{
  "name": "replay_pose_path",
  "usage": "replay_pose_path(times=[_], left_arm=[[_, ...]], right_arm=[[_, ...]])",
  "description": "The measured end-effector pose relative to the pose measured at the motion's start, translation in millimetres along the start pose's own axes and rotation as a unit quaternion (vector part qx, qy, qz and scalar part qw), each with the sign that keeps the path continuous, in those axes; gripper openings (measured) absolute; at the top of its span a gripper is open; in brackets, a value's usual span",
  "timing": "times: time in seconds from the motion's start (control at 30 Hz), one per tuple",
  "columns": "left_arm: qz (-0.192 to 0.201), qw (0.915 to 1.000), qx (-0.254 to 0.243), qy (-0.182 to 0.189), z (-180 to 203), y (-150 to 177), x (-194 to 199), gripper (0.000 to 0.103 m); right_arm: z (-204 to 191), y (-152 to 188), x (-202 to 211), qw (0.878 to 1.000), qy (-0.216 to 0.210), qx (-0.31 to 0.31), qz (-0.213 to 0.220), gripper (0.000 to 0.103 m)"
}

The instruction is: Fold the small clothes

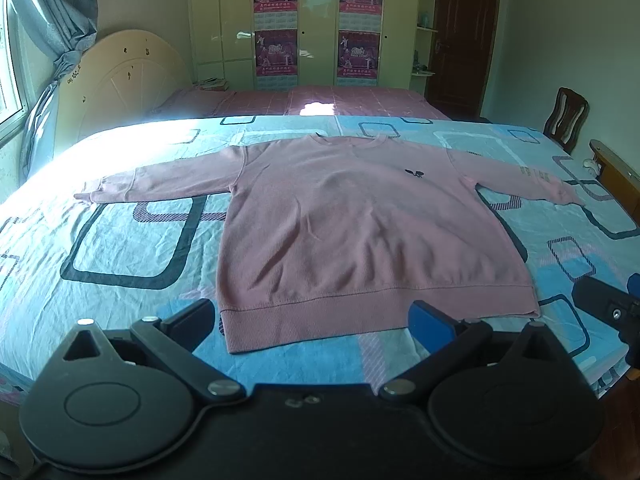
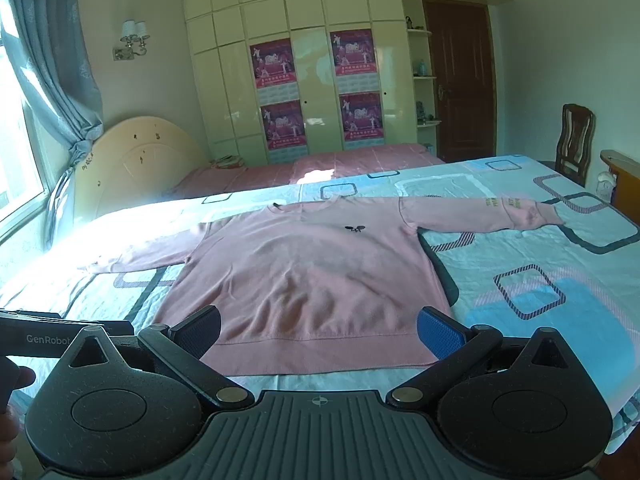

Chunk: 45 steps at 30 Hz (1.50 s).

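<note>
A pink long-sleeved sweatshirt (image 1: 352, 220) lies flat and face up on the bed, both sleeves spread out, hem toward me. It also shows in the right wrist view (image 2: 312, 276). My left gripper (image 1: 314, 324) is open and empty, hovering just short of the hem, left of its middle. My right gripper (image 2: 318, 336) is open and empty over the hem's right half. The right gripper's body (image 1: 608, 308) shows at the right edge of the left wrist view, and the left gripper's body (image 2: 60, 338) at the left edge of the right wrist view.
The bed has a light blue sheet (image 1: 120, 248) with dark square outlines. Behind it lie a pink-covered bed (image 1: 304, 102), a cream headboard (image 1: 120, 76) and a wardrobe with posters (image 1: 316, 20). A wooden chair (image 1: 566, 118) and a bedside unit (image 1: 618, 176) stand on the right.
</note>
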<state>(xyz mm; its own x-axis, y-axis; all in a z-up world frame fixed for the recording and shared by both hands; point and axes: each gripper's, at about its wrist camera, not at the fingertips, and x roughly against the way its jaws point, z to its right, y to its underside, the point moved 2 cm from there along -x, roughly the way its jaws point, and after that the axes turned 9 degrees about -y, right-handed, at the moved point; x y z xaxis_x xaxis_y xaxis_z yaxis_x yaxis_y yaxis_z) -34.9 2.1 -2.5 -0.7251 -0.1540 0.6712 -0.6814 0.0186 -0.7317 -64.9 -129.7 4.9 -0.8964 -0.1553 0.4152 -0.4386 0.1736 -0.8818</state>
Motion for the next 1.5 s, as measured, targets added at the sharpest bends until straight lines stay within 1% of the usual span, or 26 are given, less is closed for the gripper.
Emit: replay_pose_path(times=[0.6, 1.07, 1.27, 1.5], left_arm=[[0.001, 1.0, 0.002, -0.003, 0, 0, -1, 0.103], [-0.003, 1.0, 0.0, -0.008, 11, -5, -6, 0.103], [-0.005, 0.9999, 0.001, -0.014, 14, -8, -12, 0.103], [-0.005, 0.9996, 0.008, -0.026, 14, -17, -24, 0.103]], right_arm=[[3, -1, -1, 1.0, -0.002, 0.0, -0.002, 0.103], [11, -3, -5, 1.0, -0.003, -0.001, -0.005, 0.103], [25, -5, -9, 1.0, 0.006, -0.008, -0.004, 0.103], [36, -8, -18, 1.0, 0.02, -0.001, -0.011, 0.103]])
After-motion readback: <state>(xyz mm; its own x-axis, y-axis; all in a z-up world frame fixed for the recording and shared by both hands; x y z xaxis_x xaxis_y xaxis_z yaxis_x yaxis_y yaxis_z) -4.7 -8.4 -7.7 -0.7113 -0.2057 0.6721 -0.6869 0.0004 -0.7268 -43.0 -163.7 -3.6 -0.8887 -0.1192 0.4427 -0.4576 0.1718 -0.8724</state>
